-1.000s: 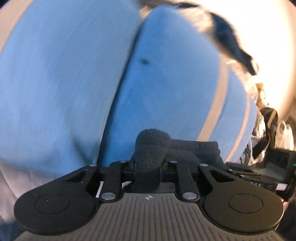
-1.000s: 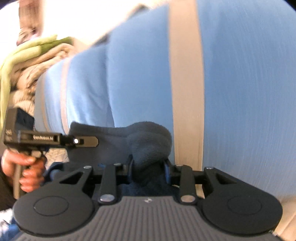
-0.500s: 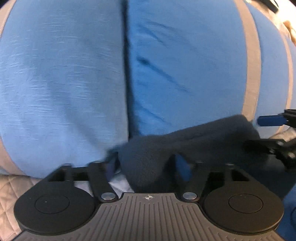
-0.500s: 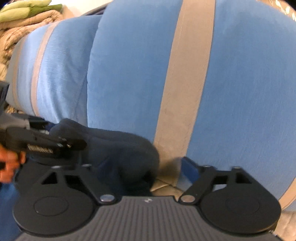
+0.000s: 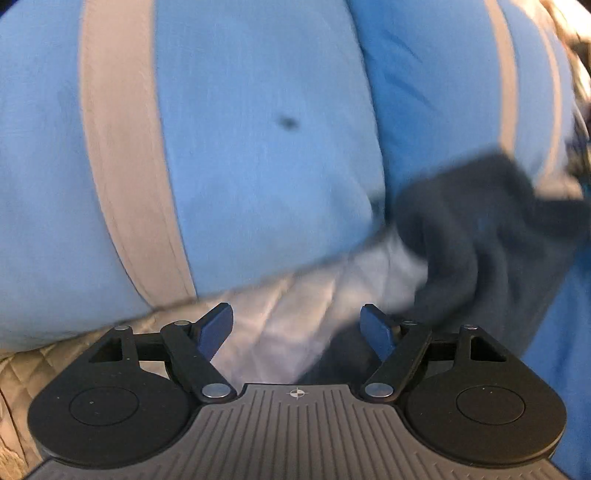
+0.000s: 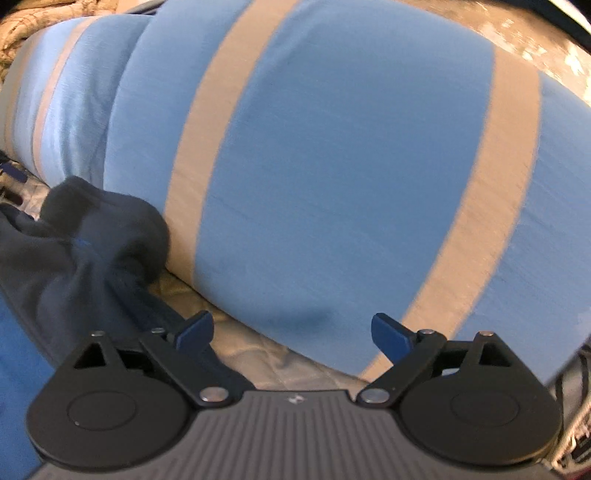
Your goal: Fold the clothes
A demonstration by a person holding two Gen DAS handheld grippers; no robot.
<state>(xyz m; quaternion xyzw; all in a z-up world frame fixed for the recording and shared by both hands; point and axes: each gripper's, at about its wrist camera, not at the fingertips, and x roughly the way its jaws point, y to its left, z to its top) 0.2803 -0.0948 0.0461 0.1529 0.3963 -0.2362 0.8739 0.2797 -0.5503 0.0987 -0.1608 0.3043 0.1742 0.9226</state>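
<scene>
Both grippers empty, dark fleece garment lying between

Left gripper point(image 5: 297, 334) spread, just opened, garment point(image 5: 480, 236) off right; right gripper point(image 6: 291, 334) spread, just opened, same garment point(image 6: 85, 236) off left, bunched against blue cushion point(image 6: 332, 166); neither nearer.

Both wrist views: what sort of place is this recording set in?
Probably a home bedroom or living room. Large blue cushions with beige stripes stand behind a quilted cover, as on a bed or sofa. A dark garment lies at their foot, and bedding or towels seem piled at one edge.
</scene>
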